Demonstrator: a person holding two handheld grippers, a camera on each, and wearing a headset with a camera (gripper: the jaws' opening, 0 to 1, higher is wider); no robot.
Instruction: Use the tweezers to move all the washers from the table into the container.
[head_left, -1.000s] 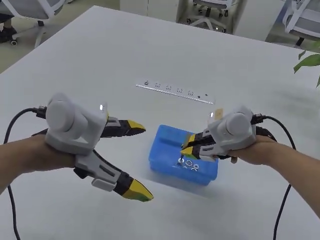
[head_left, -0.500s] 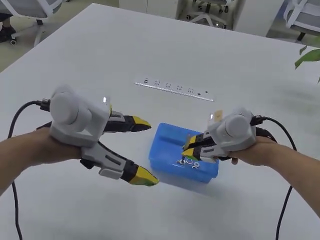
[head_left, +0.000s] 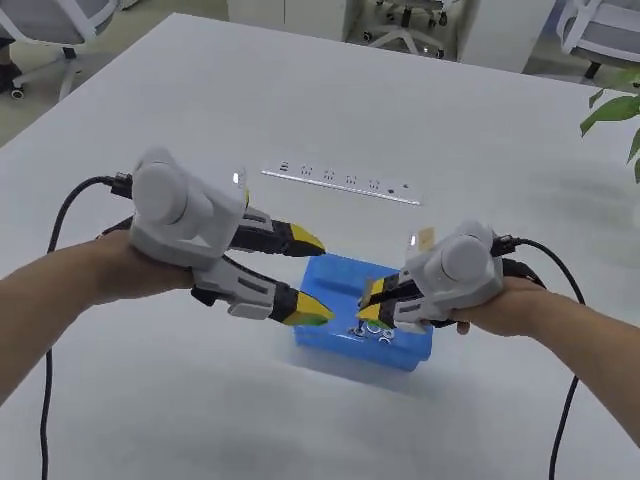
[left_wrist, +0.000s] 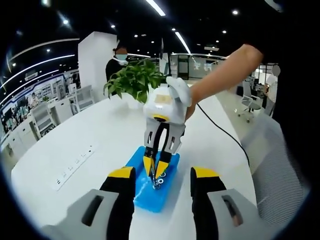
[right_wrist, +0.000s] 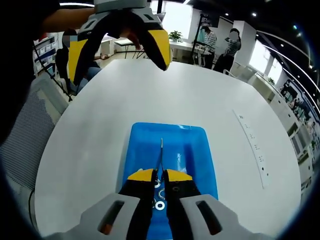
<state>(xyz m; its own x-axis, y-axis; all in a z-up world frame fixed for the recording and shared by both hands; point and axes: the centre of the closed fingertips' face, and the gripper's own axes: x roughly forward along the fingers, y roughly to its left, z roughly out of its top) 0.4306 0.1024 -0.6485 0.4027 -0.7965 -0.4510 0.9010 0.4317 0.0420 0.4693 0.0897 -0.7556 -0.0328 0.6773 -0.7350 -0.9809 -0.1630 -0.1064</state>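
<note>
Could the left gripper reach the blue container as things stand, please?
Probably yes: the left gripper, open, is beside the blue container with nothing between them; the right gripper occupies the other side.

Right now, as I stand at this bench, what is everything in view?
table: one, white, under everything
container: one, blue, on the table between the two grippers
washers: a few, silver, inside the container at its near end
tweezers: one pair, metal, clamped in the right gripper, tips over the container
power strip: one, white, on the table beyond the container
plant: one, green, at the table's far edge
chairs: several, pale, behind the table
left gripper: one, grey with yellow tips, open, beside the container
right gripper: one, same colours, shut on the tweezers
hands: two, one holding each gripper
</note>
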